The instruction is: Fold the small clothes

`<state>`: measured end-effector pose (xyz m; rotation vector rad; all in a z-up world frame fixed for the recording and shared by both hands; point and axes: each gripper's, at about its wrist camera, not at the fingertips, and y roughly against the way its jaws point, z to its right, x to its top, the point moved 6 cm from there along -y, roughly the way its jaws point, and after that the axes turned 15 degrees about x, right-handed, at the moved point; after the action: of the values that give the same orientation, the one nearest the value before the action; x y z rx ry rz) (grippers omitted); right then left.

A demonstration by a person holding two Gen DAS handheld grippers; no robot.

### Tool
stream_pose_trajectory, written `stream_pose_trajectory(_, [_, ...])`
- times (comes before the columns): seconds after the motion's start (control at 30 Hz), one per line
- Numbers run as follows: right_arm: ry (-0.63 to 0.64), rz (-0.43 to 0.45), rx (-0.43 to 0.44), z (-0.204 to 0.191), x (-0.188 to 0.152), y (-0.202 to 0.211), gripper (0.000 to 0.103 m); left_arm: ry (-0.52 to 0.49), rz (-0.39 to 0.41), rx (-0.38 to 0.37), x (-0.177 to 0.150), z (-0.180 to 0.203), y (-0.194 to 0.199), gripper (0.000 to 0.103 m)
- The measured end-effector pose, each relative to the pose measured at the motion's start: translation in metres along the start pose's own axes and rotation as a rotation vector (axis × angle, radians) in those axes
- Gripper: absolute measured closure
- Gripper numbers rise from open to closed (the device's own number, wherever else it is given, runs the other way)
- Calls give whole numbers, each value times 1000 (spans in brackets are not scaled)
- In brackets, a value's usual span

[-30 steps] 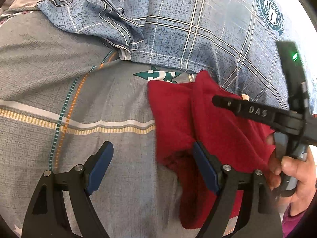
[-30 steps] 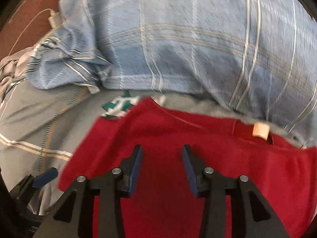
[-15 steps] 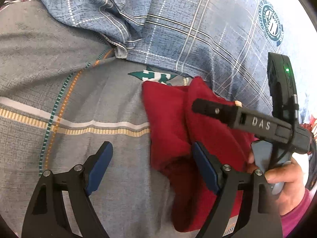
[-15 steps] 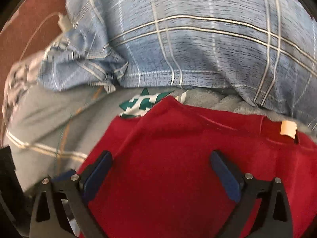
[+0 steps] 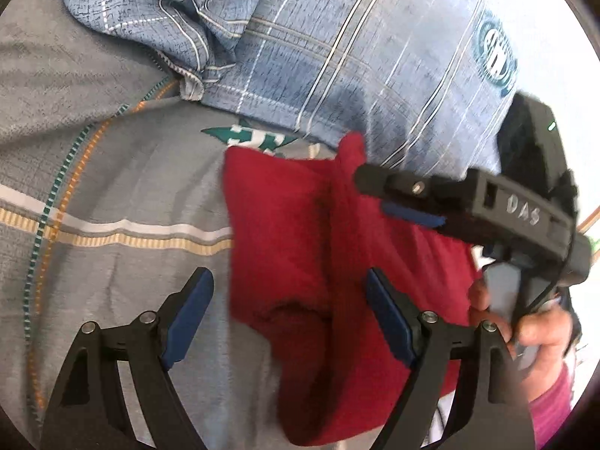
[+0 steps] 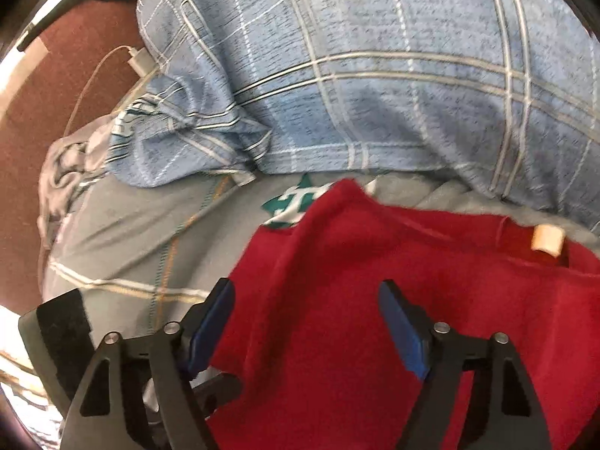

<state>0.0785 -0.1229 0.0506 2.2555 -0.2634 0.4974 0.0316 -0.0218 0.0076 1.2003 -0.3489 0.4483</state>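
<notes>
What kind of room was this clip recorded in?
Probably a bedroom, on a bed: grey striped bedsheet, a blue plaid pillow, and a white charging cable lying beside it.

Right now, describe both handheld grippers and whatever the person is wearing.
Both are black plastic frames with silver pivot screws and dark blue pads on the fingers. The left gripper matches the right gripper. The left wrist view shows the right one's side, lettered "DAS", with a green light and a thin black cable. A magenta sleeve covers the wrist.
</notes>
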Motion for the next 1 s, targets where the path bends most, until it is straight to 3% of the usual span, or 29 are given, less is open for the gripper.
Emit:
stream_pose_trajectory(0.2, [-49,-38,107,-3,2,-22,39,11,15,-55,2,2,7,18])
stream_pose_trajectory(0.43, [-129,1,147,3,4,-13,36,-15,-16,-15,-4,8,-14,18])
stream_pose_trajectory(0.6, [-153,-9,137,10,2,1,28,-21,84,-24,3,13,-1,48])
stream_pose_trajectory(0.67, [-162,15,142,10,4,10,18,-19,134,-51,8,14,7,58])
stream_pose_trajectory(0.8, [-172,44,163,5,13,17,12,-93,218,-94,12,30,25,58])
stream_pose_trajectory(0.87, [-178,33,169,1,16,13,10,-131,213,-86,10,37,22,58])
stream_pose_trajectory(1.0, [-139,-74,139,-11,16,-8,10,-127,181,-103,8,38,14,58])
